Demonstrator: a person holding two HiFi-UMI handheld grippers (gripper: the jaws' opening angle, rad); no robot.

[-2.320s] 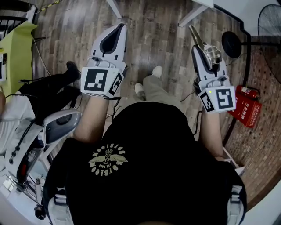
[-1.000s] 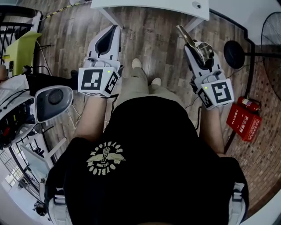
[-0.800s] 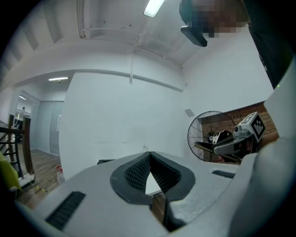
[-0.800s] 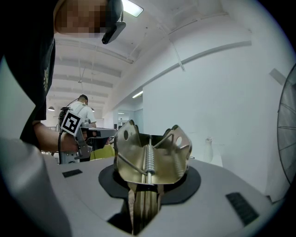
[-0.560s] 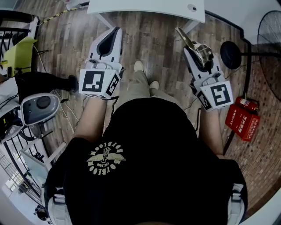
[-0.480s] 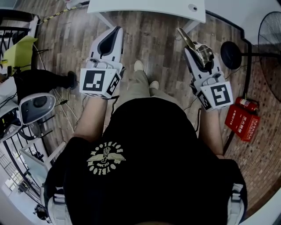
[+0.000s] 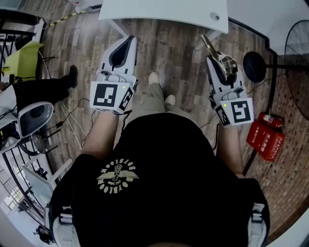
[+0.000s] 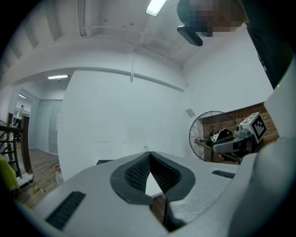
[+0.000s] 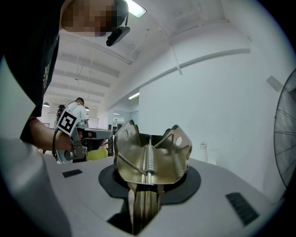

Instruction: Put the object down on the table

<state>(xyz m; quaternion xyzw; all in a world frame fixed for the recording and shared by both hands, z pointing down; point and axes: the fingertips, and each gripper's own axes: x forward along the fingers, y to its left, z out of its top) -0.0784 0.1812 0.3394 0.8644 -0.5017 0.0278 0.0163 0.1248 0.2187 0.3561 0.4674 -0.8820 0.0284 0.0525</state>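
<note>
My right gripper point(image 7: 214, 57) is shut on a brass-coloured metal spring clip point(image 7: 222, 61), held level above the wooden floor. In the right gripper view the clip point(image 9: 150, 159) stands up between the pads point(image 9: 182, 185), its coil spring facing the camera. My left gripper point(image 7: 129, 39) is shut with nothing in it; in the left gripper view its ribbed pads point(image 8: 134, 173) meet at the tip. The white table point(image 7: 164, 10) lies just beyond both grippers at the top of the head view.
A standing fan's black base point(image 7: 254, 66) and a red fire-extinguisher box point(image 7: 264, 132) are on the right. At the left are another person's legs point(image 7: 43, 89), a grey-and-white device point(image 7: 33, 117) and a green chair point(image 7: 24, 57). My own shoes point(image 7: 161, 89) are below the table's edge.
The white table has come further into view at the top. Both grippers have kept their grips and drifted a little lower in the picture. The bystander's legs at the left have shifted.
</note>
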